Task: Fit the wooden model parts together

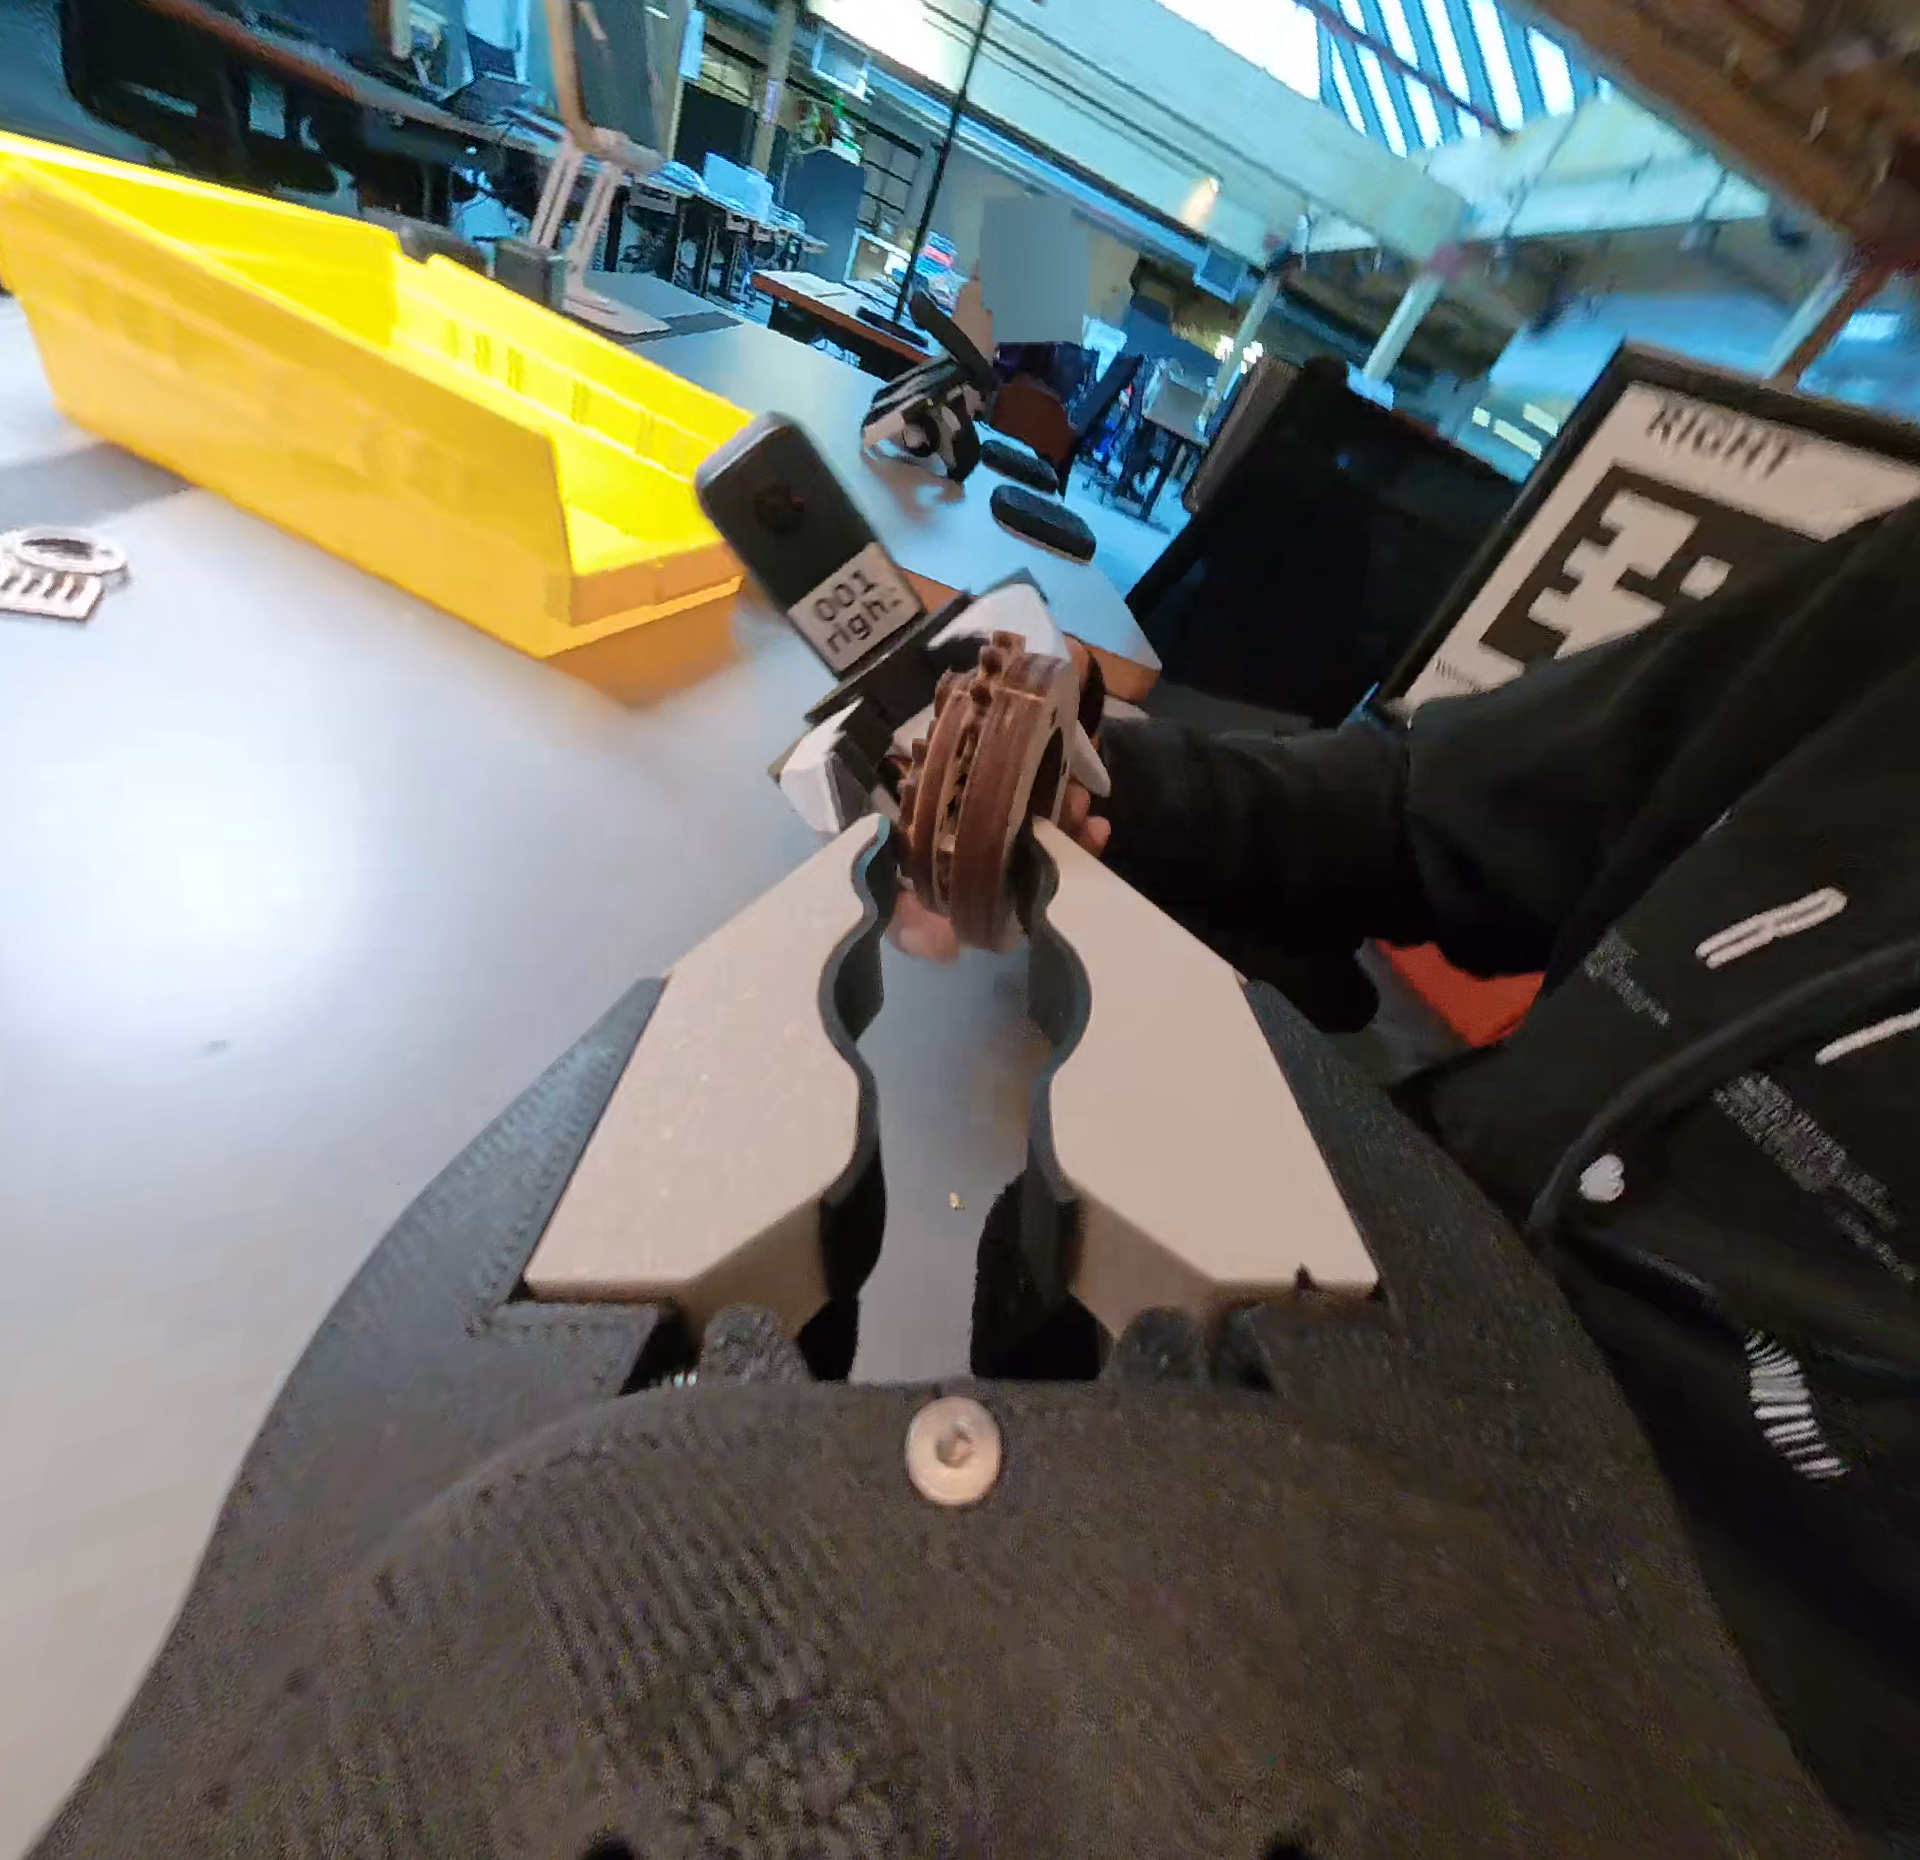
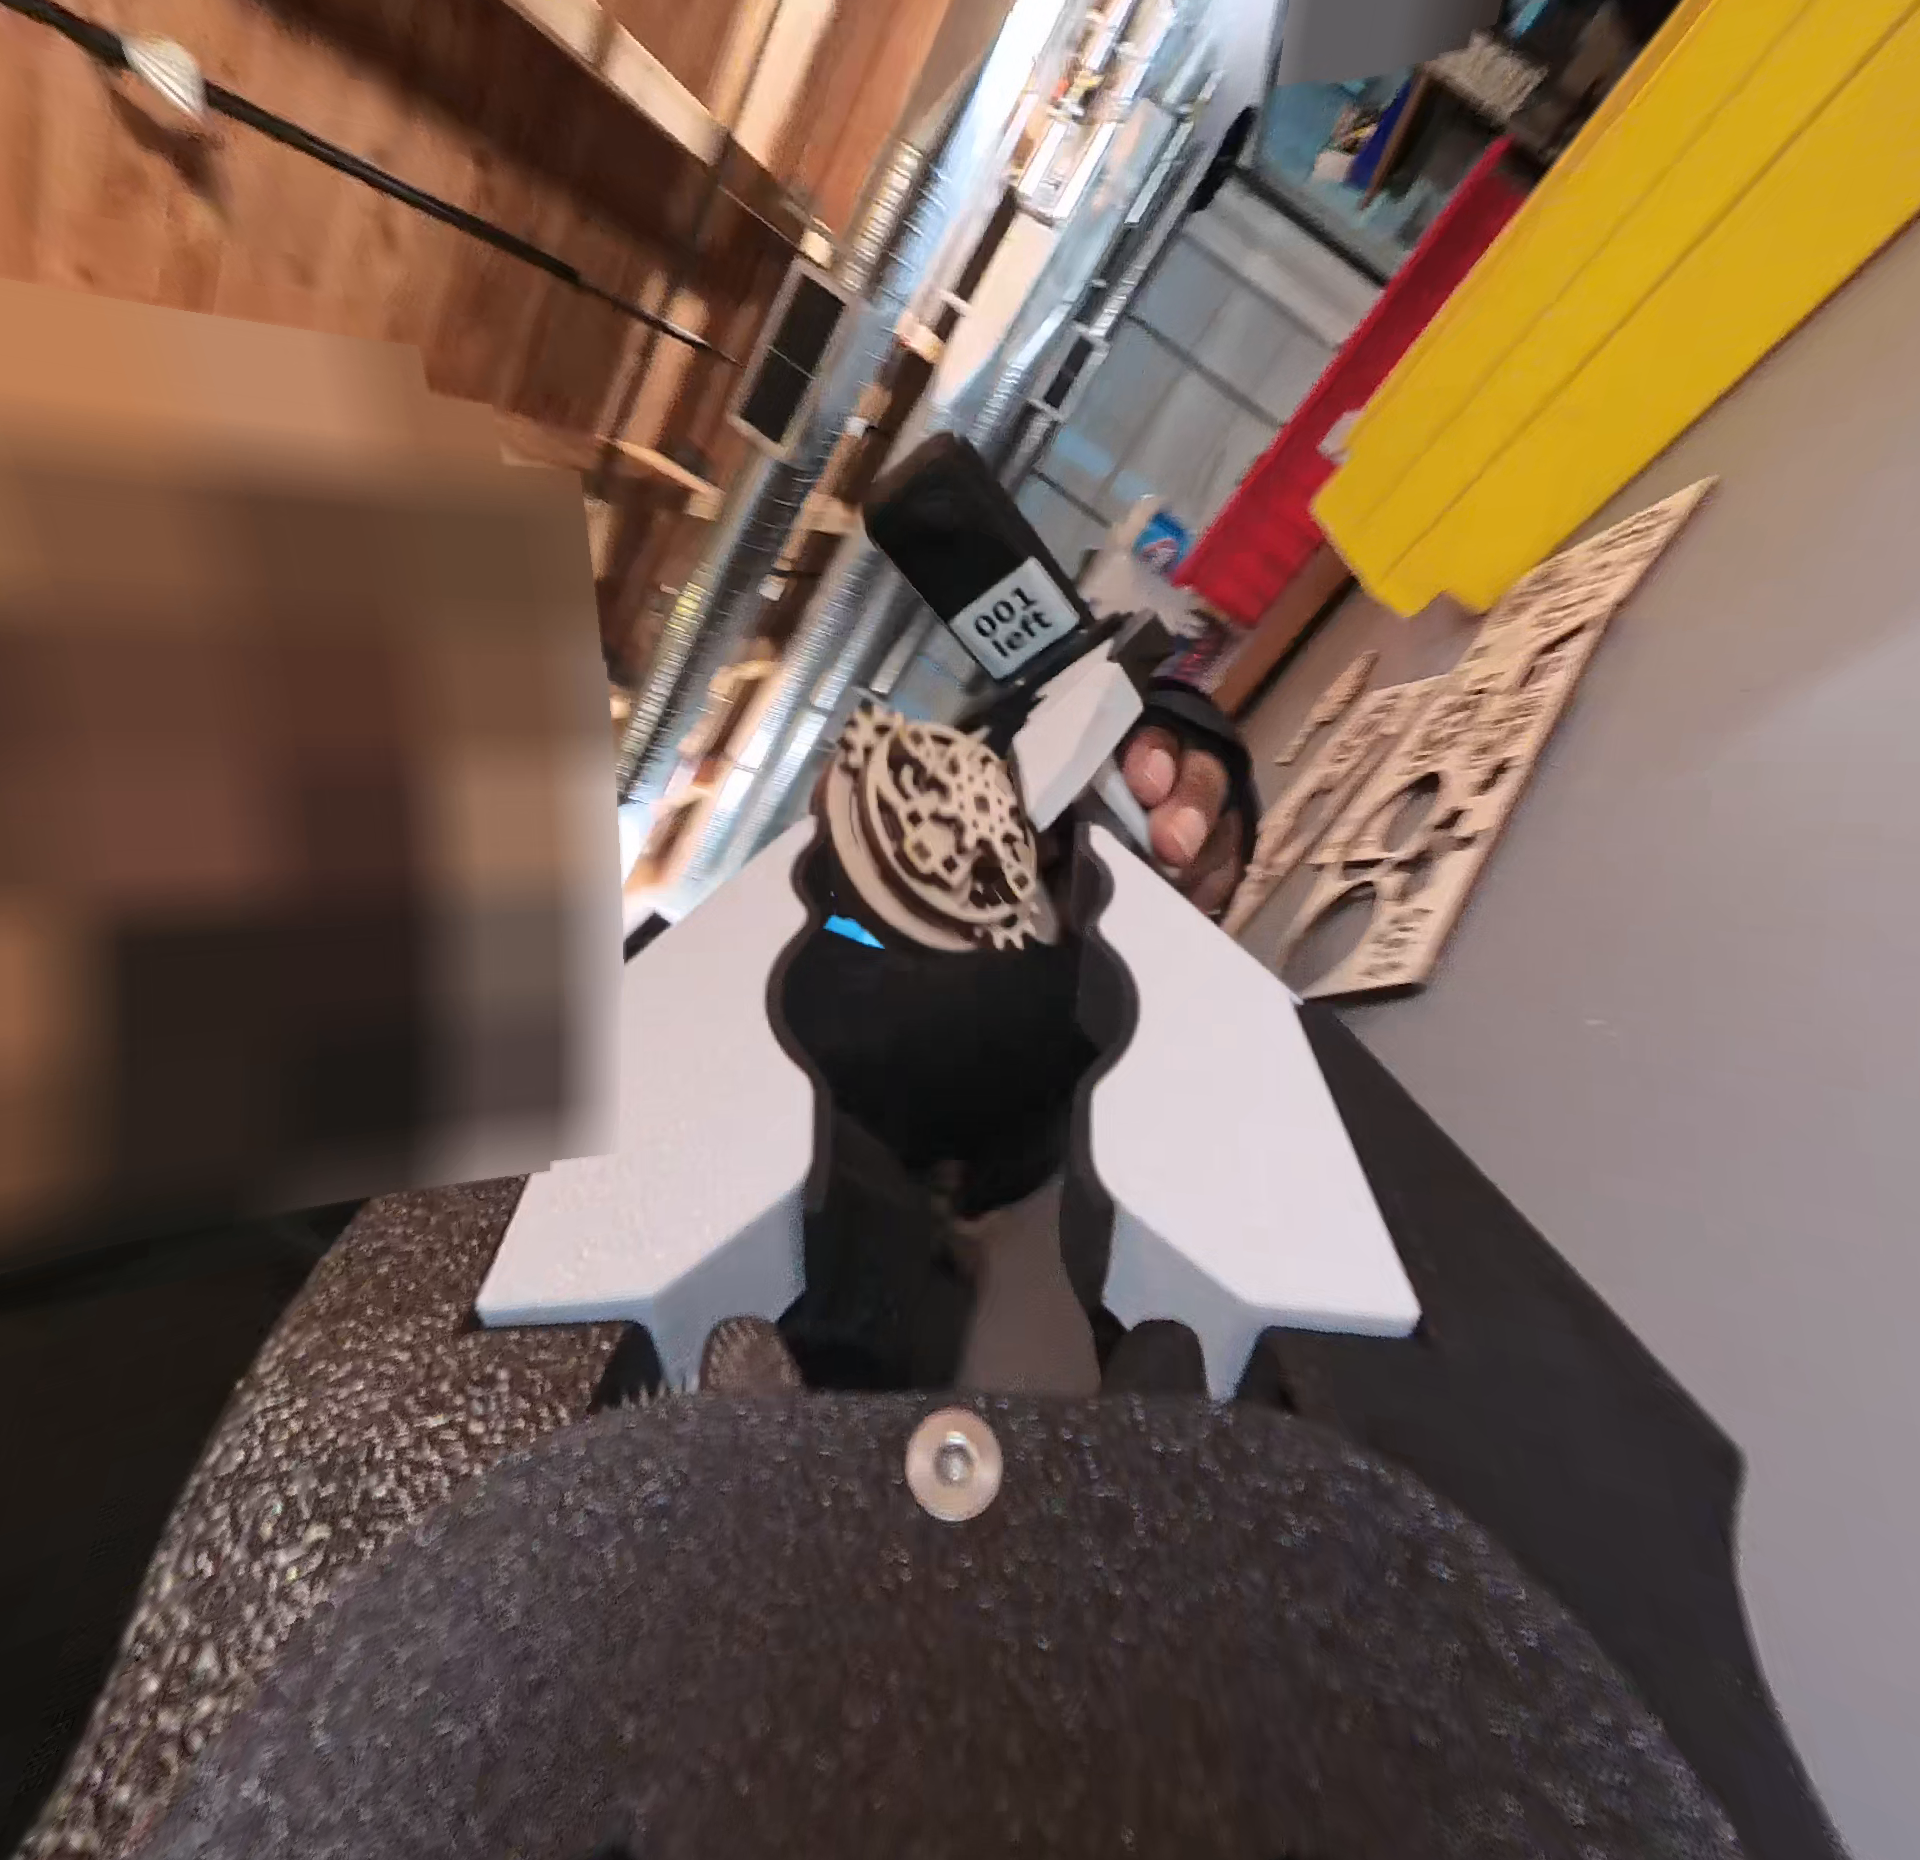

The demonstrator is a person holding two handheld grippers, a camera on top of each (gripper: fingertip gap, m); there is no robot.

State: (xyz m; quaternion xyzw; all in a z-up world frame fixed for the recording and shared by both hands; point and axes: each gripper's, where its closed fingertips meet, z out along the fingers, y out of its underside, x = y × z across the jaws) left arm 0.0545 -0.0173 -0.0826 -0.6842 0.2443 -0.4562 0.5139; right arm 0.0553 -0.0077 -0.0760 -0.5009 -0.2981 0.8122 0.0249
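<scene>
A round wooden gear assembly (image 1: 966,802), made of stacked brown toothed discs, is held up above the grey table (image 1: 312,927). My left gripper (image 1: 961,860) is shut on it, with the tips pinching the stack across its thickness. My right gripper (image 2: 945,870) is shut on the same assembly (image 2: 935,844), with its tips on either side of the disc's rim. In the left wrist view the right gripper's white fingers (image 1: 821,787) flank the gear from the far side. In the right wrist view one white finger (image 2: 1081,745) of the left gripper shows behind the disc.
A yellow bin (image 1: 364,408) stands on the table at the left and also shows in the right wrist view (image 2: 1662,252), with a red bin (image 2: 1351,439) beyond it. A wooden parts sheet (image 2: 1434,771) lies flat nearby. Small loose parts (image 1: 52,574) lie at the far left. A person's black sleeve (image 1: 1558,875) fills the right. The tips of both grippers are at nearly the same place.
</scene>
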